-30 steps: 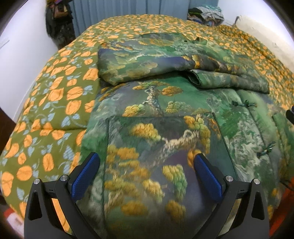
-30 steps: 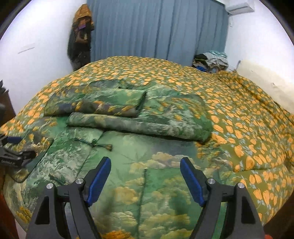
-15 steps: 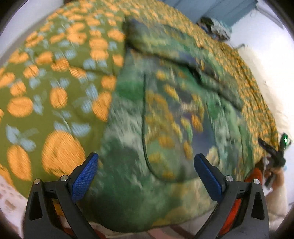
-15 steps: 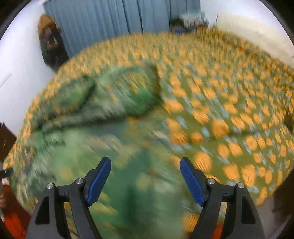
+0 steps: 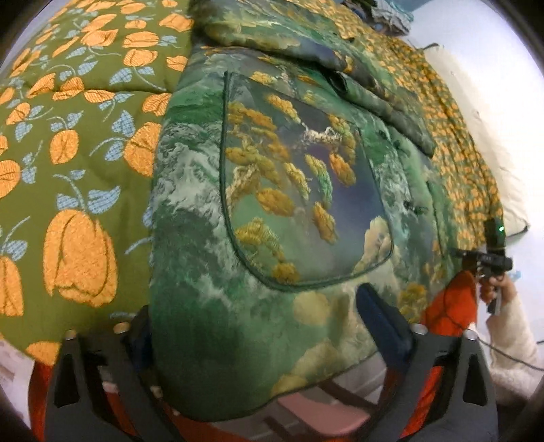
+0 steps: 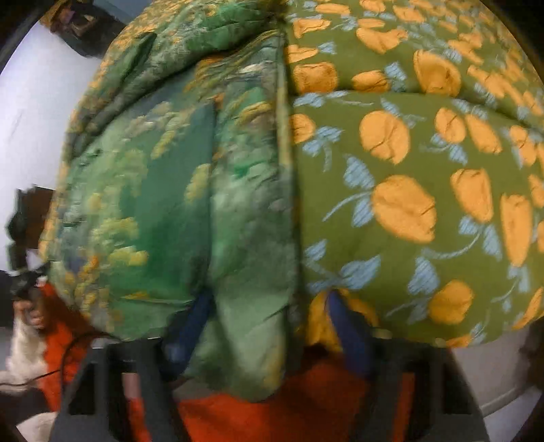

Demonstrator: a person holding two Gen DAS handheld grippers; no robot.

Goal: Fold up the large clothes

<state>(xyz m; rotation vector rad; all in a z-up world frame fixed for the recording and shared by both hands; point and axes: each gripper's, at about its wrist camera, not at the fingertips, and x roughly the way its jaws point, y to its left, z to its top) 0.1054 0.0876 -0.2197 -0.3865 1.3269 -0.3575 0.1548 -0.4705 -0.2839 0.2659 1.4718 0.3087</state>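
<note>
Partly folded already: both sleeves (image 5: 384,98) of the green jacket (image 5: 210,217) laid across the chest further up the bed, body flat, hem hanging over the near edge. Left to do, by the look of it: lifting that hem and carrying it up over the sleeves (one fold or two, hard to say).

Left gripper (image 5: 251,326) straddling the left corner of the hem, jaws wide but closing, thick cloth between them, pads not yet visibly pressing. Right gripper (image 6: 268,323) at the right corner, jaws closing and much nearer together, the jacket's edge bunched between the blue pads (image 6: 193,319) together with a bit of the bedspread; seems pinched, though blurred.

Jacket lying on a green bedspread (image 5: 78,142) printed with orange fruit and pale blue leaves, padded and soft, likely to get dragged up with the hem. White wall (image 5: 493,68) beyond, a pile of clothes (image 5: 391,13) at the far end of the bed, a pale pillow (image 5: 510,190) along the right side. Orange trousers (image 6: 306,401) and a fluffy white sleeve (image 5: 510,340) at the near edge.
</note>
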